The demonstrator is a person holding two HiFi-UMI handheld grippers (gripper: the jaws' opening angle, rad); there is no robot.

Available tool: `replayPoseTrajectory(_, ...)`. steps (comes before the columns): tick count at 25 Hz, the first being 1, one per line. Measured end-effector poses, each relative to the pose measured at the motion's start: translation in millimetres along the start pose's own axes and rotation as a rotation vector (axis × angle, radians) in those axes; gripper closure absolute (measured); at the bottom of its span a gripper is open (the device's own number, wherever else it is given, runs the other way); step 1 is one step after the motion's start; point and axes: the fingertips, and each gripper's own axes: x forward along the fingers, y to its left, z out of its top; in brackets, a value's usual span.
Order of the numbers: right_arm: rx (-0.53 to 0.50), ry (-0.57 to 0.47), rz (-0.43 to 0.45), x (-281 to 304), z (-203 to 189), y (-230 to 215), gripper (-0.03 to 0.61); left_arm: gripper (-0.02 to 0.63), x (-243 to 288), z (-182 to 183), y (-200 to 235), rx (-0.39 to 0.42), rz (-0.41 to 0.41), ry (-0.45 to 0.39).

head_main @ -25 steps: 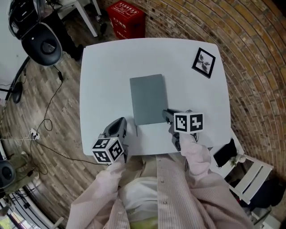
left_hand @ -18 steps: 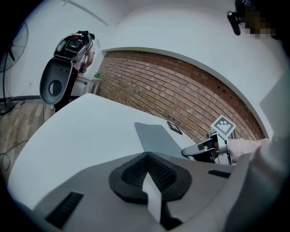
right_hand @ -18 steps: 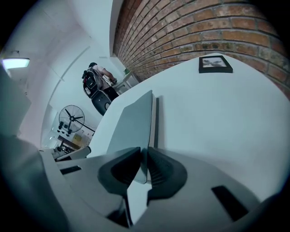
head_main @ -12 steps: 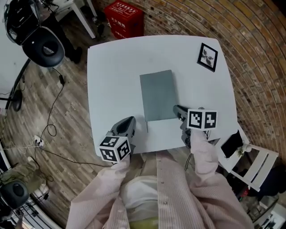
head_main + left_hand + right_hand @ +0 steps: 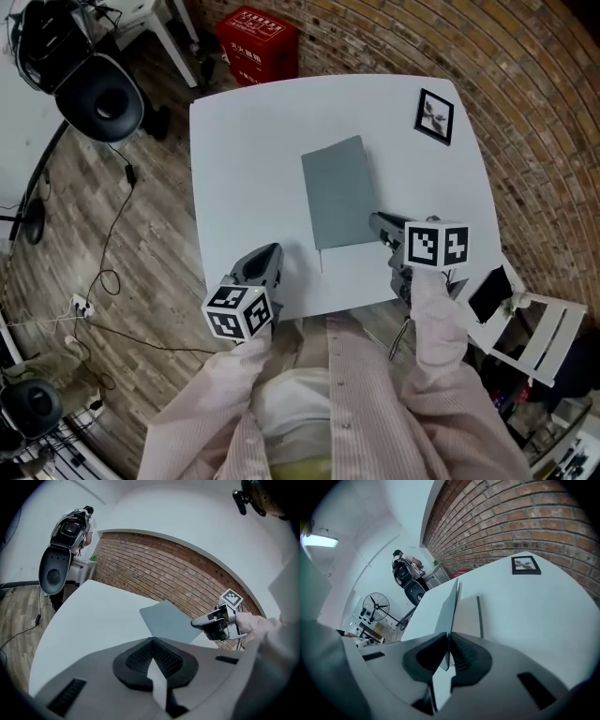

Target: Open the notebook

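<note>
Right hand-held gripper [image 5: 375, 223] has come up since a second ago, and the near right corner of the notebook [image 5: 339, 192] cover has risen with it, off the pale page [image 5: 466, 616] beneath. Its jaws have just been closing and now pinch the grey cover's edge (thin sheet runs straight between the pads). Notebook lies mid-way across the table [image 5: 244, 141]. Left hand-held gripper [image 5: 270, 253] is at the table's near left edge, jaws together, holding nothing.

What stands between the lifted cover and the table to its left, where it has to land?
Nothing visible but a thin dark strip by the notebook's near left corner; the left gripper hangs nearer the table edge.
</note>
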Motion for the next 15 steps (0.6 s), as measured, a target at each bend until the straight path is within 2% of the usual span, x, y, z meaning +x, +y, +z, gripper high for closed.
replayPoseTrajectory(5, -0.017, -0.035, -0.008, -4.5, 3.6, 19.6, 0.546, 0.621, -13.5, 2.9, 4.9, 0.026, -0.016, -0.009)
replayPoseTrajectory(15, -0.108, -0.080, -0.083, -7.0, 8.3, 54.8, 0.546, 0.621, -35.6, 8.1, 7.7, 0.076, -0.060, -0.034)
